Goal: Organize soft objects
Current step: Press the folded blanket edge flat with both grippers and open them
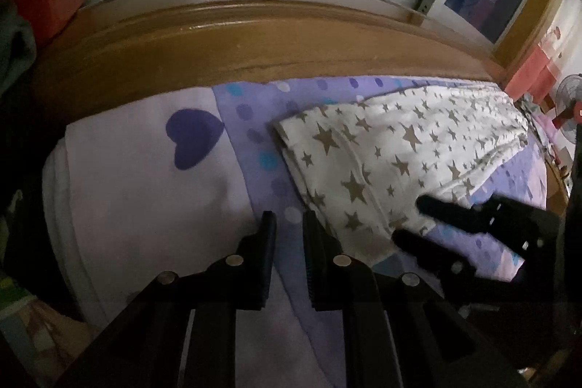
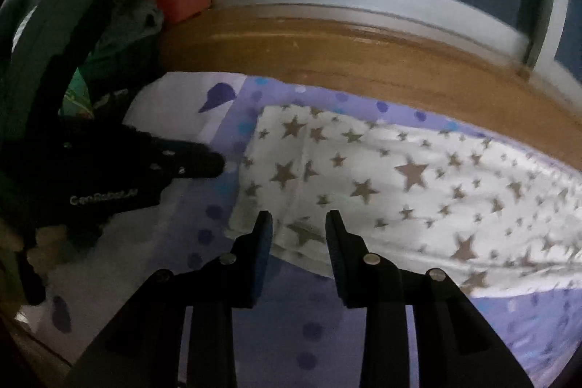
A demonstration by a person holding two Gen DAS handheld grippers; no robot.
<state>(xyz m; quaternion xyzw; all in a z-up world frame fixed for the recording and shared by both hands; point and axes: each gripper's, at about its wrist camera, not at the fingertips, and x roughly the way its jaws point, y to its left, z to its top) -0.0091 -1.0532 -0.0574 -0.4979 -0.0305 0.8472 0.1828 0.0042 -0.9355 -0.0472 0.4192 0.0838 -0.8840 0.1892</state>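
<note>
Lilac pillow point(image 1: 145, 191) with a purple heart at the left end of the bed, tight against the wooden ledge point(image 1: 232, 42); left gripper point(image 1: 287, 220) just over its right edge and the dotted sheet point(image 1: 269, 170), fingers released, a narrow gap, nothing held. Star-print pillowcase point(image 2: 418, 184) flat on the sheet to the right, beside the ledge. Right gripper point(image 2: 298, 220) at its near left corner, fingers spread wide, empty.

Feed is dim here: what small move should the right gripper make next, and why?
Probably ease the right gripper forward and close on the star cloth's near edge. Its fingers are open with that edge between the tips, not yet pinched. The left gripper hangs narrowly open over the sheet, holding nothing.
</note>
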